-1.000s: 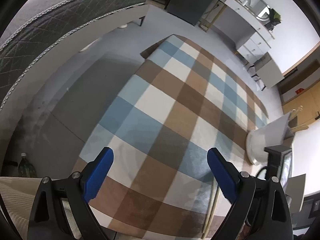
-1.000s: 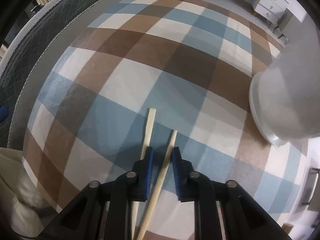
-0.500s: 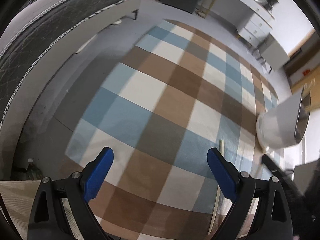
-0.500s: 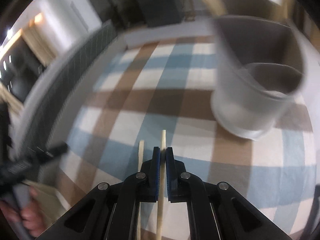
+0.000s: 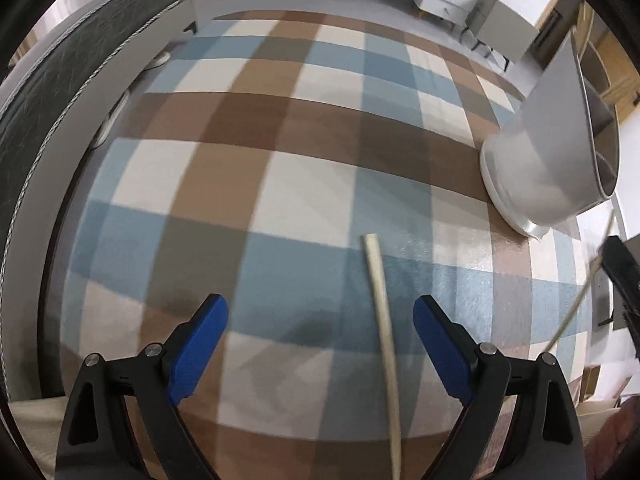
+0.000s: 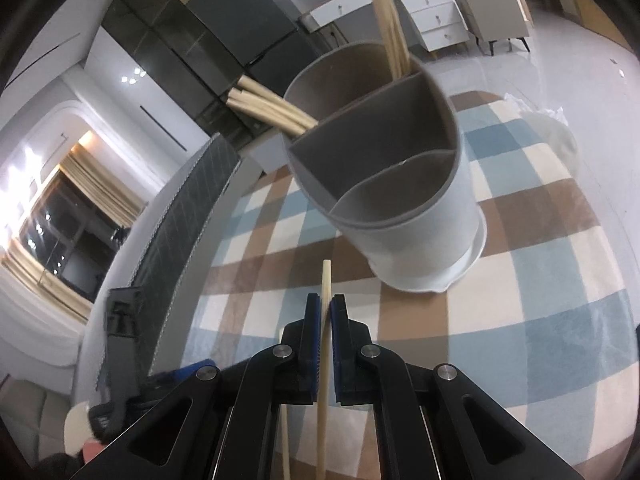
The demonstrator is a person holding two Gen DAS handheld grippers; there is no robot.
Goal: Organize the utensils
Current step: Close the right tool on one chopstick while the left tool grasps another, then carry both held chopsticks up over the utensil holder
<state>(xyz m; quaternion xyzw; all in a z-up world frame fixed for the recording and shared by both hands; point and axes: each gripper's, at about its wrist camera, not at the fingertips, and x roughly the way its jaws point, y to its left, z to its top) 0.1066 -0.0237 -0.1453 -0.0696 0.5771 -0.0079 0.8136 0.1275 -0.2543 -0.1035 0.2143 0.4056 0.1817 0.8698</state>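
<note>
Your right gripper (image 6: pixel 325 312) has its blue-padded fingers (image 6: pixel 313 320) clenched on one pale wooden chopstick (image 6: pixel 325 320), its tip raised toward the grey-white divided utensil holder (image 6: pixel 420 216) just ahead. That holder stands on the blue, brown and cream checked rug (image 6: pixel 540 320), with more wooden chopsticks (image 6: pixel 272 108) already leaning in its rear compartment. Your left gripper (image 5: pixel 320 344) hangs over the rug with fingers spread wide and released; a second pale chopstick (image 5: pixel 382 320) lies flat on the rug between them, untouched.
</note>
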